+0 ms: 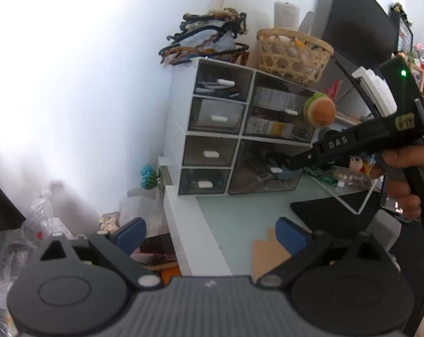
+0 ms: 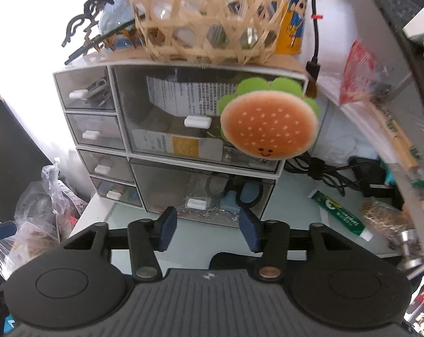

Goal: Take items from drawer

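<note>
A white drawer unit (image 1: 181, 129) with smoky clear fronts stands on the desk against the wall. Its large bottom right drawer (image 2: 161, 188) holds scissors and small clutter behind a white handle (image 2: 196, 203). My right gripper (image 2: 208, 231) is open, its blue pads (image 2: 167, 231) apart just in front of that handle, nothing between them. In the left wrist view the right gripper (image 1: 282, 165), held by a hand (image 1: 403, 179), points at the same handle (image 1: 276, 170). My left gripper (image 1: 209, 236) hangs open and empty over the desk's left edge, well back from the drawers.
A burger-shaped plush (image 2: 269, 123) hangs before the upper right drawer. A woven basket (image 2: 206, 14) and hair clips (image 1: 206, 36) sit on top of the unit. A toothpaste tube (image 2: 341, 214), cables (image 2: 324, 174) and a monitor shelf (image 1: 349, 193) crowd the right; plastic bags (image 2: 43, 196) lie left.
</note>
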`<state>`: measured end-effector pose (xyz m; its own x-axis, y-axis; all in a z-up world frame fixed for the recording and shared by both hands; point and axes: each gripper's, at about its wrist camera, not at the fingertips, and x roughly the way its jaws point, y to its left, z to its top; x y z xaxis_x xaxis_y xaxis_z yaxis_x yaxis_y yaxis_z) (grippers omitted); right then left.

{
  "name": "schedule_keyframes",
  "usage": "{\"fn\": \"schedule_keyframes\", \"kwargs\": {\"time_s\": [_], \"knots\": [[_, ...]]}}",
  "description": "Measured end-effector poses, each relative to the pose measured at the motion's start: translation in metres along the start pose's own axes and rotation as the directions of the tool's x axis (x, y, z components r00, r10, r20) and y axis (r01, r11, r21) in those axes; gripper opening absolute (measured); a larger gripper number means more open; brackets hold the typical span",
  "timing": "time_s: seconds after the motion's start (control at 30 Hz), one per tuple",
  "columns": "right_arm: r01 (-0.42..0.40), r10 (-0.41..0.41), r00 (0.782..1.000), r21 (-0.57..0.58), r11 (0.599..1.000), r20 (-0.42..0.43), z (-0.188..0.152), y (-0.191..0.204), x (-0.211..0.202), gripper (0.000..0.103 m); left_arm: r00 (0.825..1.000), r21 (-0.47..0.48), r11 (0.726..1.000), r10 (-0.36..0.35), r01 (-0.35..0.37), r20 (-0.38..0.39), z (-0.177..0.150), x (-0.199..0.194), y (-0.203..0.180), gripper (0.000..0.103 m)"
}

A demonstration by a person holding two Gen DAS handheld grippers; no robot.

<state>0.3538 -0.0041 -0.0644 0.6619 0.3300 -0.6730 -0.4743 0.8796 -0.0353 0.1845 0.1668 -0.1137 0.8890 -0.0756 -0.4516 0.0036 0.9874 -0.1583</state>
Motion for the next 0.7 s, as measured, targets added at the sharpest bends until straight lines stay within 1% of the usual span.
{"fn": "schedule_keyframes", "kwargs": {"time_s": [0.1, 0.17, 0.27, 0.5, 0.57, 0.7], "knots": [[0.008, -0.008, 1.0, -0.004, 1.0, 0.002, 0.0, 0.0, -0.009, 0.063, 1.0, 0.002, 1.0, -0.005, 0.005, 0.007, 0.0, -0.004, -0.002, 0.1], [0.015, -0.015, 1.0, -0.009, 1.0, 0.001, -0.002, 0.001, -0.014, 0.07, 1.0, 0.004, 1.0, -0.01, 0.01, 0.009, 0.0, -0.006, -0.004, 0.1], [0.021, -0.02, 1.0, -0.017, 1.0, 0.005, -0.004, 0.002, -0.022, 0.078, 1.0, 0.012, 1.0, -0.017, 0.017, 0.014, 0.0, -0.009, -0.007, 0.1], [0.012, -0.012, 1.0, -0.014, 1.0, 0.005, -0.003, 0.0, -0.044, 0.086, 0.999, 0.031, 0.999, -0.017, 0.017, 0.028, 0.001, -0.015, -0.015, 0.1], [0.009, -0.008, 1.0, -0.023, 1.0, 0.008, -0.003, -0.001, -0.052, 0.09, 0.999, 0.033, 0.999, -0.019, 0.018, 0.032, 0.002, -0.017, -0.017, 0.1], [-0.005, 0.005, 1.0, -0.022, 1.0, 0.015, -0.006, -0.002, -0.065, 0.092, 0.999, 0.041, 0.999, -0.028, 0.027, 0.032, 0.001, -0.019, -0.021, 0.1]]}}
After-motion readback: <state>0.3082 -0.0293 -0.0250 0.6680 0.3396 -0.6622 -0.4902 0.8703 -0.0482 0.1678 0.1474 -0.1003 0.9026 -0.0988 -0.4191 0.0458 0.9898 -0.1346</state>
